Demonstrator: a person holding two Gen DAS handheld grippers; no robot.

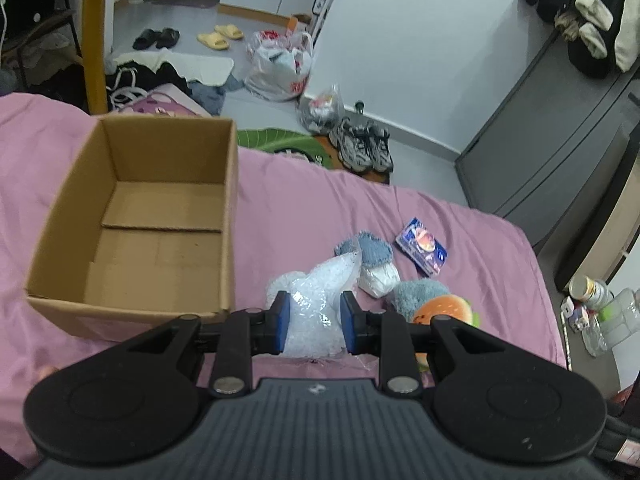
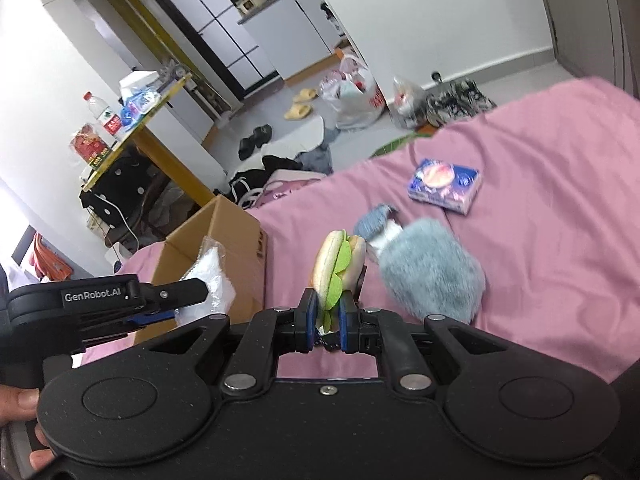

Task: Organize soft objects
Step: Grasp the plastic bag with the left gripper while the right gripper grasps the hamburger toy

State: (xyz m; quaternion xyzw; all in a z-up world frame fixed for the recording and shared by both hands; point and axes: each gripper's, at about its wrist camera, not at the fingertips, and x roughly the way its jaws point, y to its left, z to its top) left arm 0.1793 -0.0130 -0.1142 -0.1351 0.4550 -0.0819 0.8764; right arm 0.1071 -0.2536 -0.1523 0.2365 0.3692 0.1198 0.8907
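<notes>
Left view alone shows box [image 1: 160, 216] interior; right gripper [image 2: 325, 330] clamps burger toy [image 2: 338, 268].

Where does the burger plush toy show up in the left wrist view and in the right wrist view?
Left wrist view: the burger plush toy sits low right of centre, partly hidden behind the left gripper's linkage, beside a grey-blue fuzzy plush.
Right wrist view: it stands at centre, clamped in the right gripper.
Shared landmark: the cardboard box on the pink bedsheet.
</notes>
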